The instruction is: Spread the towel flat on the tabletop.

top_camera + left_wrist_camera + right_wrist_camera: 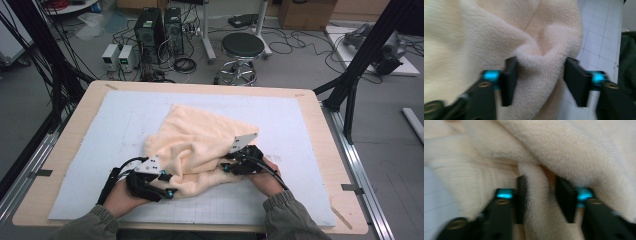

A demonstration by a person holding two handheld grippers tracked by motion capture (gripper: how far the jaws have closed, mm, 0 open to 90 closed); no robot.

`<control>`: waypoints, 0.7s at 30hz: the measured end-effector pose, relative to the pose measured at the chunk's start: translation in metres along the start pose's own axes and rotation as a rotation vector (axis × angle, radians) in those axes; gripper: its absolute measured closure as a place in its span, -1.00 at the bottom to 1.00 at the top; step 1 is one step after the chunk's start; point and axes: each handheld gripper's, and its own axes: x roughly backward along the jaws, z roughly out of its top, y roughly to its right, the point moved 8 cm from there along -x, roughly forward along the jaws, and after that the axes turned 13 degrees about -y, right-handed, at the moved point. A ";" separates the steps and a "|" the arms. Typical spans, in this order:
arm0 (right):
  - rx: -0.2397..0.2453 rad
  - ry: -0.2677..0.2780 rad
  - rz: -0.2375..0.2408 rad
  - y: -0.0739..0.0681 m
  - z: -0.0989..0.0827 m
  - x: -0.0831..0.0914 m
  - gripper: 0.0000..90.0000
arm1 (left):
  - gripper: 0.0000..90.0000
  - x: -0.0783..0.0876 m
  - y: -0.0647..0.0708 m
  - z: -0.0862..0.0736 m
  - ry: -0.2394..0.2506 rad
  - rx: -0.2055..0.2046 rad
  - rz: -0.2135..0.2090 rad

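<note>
Two grippers, left and right, each straddle a fold of the towel, jaws part-open around it, seemingly to pinch its near edge for lifting.

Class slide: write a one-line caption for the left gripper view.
Left tool with its black jaws set apart around a bunched fold of cream towel, above the white gridded mat.

The towel is soft, fuzzy cream cloth. The jaws look like matt black plastic. The mat is smooth, pale and gridded; the table rim is light wood.
</note>
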 end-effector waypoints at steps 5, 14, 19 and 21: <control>-0.077 0.055 -0.013 0.026 0.003 0.006 0.88 | 0.82 0.014 -0.007 0.004 0.060 0.010 0.037; -0.191 0.035 -0.137 0.084 -0.010 0.030 0.89 | 0.85 0.082 -0.036 0.015 0.243 0.073 0.145; -0.259 0.001 -0.161 0.103 -0.033 0.034 0.87 | 0.82 0.078 -0.064 0.005 0.205 0.149 0.153; -0.256 0.010 -0.122 0.097 -0.036 0.032 0.67 | 0.69 0.069 -0.067 0.000 0.173 0.167 0.154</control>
